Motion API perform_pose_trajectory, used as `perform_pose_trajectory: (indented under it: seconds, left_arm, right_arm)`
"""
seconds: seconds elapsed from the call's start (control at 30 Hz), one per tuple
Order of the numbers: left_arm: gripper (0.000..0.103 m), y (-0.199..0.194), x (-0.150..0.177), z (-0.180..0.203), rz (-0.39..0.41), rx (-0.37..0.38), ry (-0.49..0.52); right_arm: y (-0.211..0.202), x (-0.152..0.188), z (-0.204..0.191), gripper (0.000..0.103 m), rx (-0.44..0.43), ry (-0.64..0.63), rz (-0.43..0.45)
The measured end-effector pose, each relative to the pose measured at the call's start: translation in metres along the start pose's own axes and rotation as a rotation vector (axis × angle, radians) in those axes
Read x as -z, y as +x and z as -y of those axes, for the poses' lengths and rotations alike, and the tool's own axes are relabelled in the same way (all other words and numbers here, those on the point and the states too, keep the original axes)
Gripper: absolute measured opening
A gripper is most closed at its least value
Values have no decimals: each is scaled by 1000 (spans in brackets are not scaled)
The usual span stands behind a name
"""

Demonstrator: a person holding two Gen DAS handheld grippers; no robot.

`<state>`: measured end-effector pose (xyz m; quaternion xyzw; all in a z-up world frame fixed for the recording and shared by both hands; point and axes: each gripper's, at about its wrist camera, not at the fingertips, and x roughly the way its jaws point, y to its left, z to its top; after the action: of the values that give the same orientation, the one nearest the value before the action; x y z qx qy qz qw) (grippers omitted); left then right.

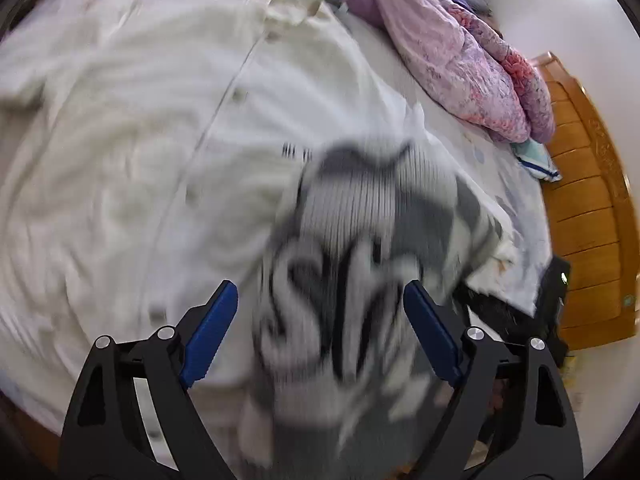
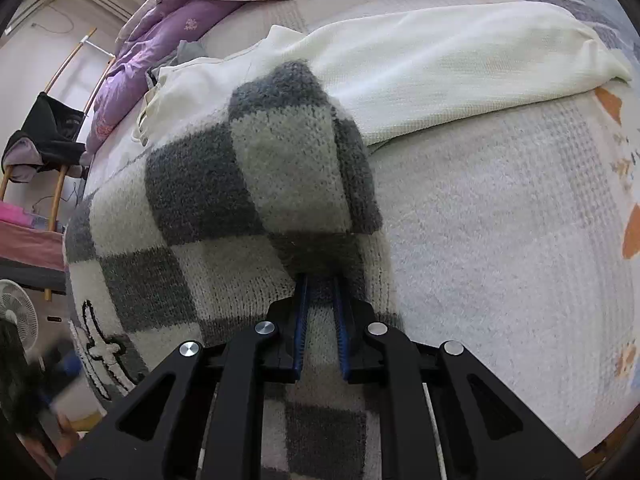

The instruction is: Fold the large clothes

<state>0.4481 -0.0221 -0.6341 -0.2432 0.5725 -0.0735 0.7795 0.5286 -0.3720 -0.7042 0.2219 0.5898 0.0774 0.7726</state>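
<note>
A grey and white checked knit sweater [image 2: 192, 184] lies on the bed, with a black letter print that shows blurred in the left wrist view [image 1: 340, 300]. My right gripper [image 2: 322, 284] is shut on a raised fold of this sweater, and the knit bunches up just past its blue pads. My left gripper [image 1: 320, 288] hangs open over the sweater [image 1: 360, 200], its blue fingers [image 1: 212, 328] wide apart and touching nothing. Under the sweater a cream button-up cardigan [image 1: 140, 140] lies spread flat [image 2: 440, 60].
A pink and purple quilt [image 1: 460, 60] is heaped along the far side of the bed [image 2: 500, 220]. A wooden bed board [image 1: 588, 208] stands at the right. Beside the bed are a chair draped with dark clothes [image 2: 44, 136] and a white fan [image 2: 16, 316].
</note>
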Motion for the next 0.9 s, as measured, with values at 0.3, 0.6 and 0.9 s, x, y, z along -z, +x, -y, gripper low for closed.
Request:
perform_pose_trajectory:
  seconds: [0.3, 0.6, 0.9]
  left_arm:
    - [85, 47, 84, -27, -216, -6, -36]
    - [84, 49, 104, -23, -253, 2, -7]
    - [61, 50, 120, -24, -279, 24, -24]
  right_arm:
    - [-14, 10, 1, 11, -10, 34, 30]
    - [-65, 85, 1, 14, -64, 60, 45]
    - [-35, 143, 30, 3, -90, 207, 2]
